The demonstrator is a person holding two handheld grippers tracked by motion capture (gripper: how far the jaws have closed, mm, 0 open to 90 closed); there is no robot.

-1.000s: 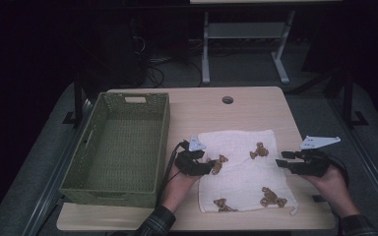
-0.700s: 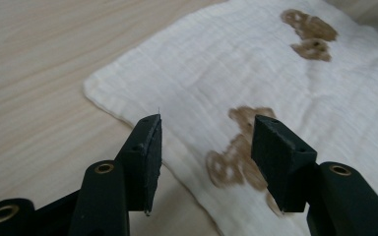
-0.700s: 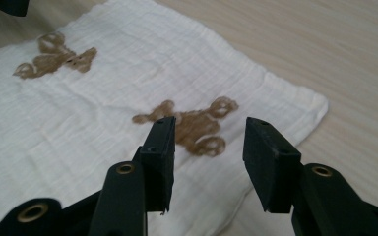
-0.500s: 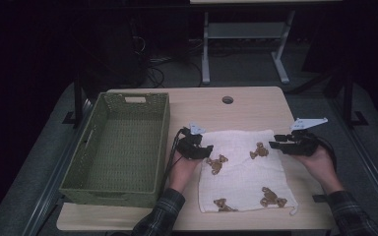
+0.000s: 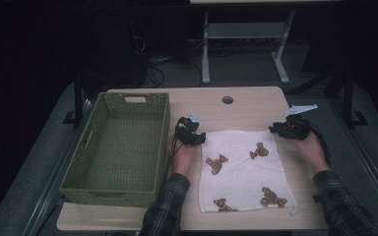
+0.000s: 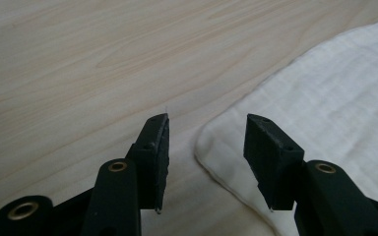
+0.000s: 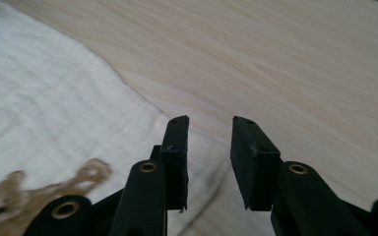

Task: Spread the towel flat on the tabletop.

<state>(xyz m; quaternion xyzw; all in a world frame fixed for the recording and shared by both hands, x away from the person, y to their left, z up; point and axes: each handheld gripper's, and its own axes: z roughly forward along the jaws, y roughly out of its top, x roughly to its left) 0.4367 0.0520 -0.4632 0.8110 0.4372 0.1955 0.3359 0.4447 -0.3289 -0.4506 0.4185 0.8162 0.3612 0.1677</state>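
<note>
**Both grippers at the far corners of the bear-print cloth**

At the left of the table (image 5: 256, 101) stands a green woven basket (image 5: 119, 147), its long side running away from the person. Just right of it, the left gripper (image 5: 195, 132) sits at the far left corner of the white cloth (image 5: 241, 169), which lies flat on the wood with brown bear prints across it. In the left gripper view that rounded cloth corner (image 6: 211, 147) lies between the two black jaws; they stand apart, have just been closing, and do not press on the fabric. The left hand (image 5: 183, 155) rests on the table between basket and cloth.

Further right, the right gripper (image 5: 278, 129) is at the cloth's far right corner, held by the right hand (image 5: 311, 147). In the right gripper view (image 7: 209, 147) the jaws have a narrower gap, have just been closing, and the cloth edge (image 7: 197, 142) runs under them without being pinched. A bear print (image 7: 54, 191) shows at that view's lower left.
</note>
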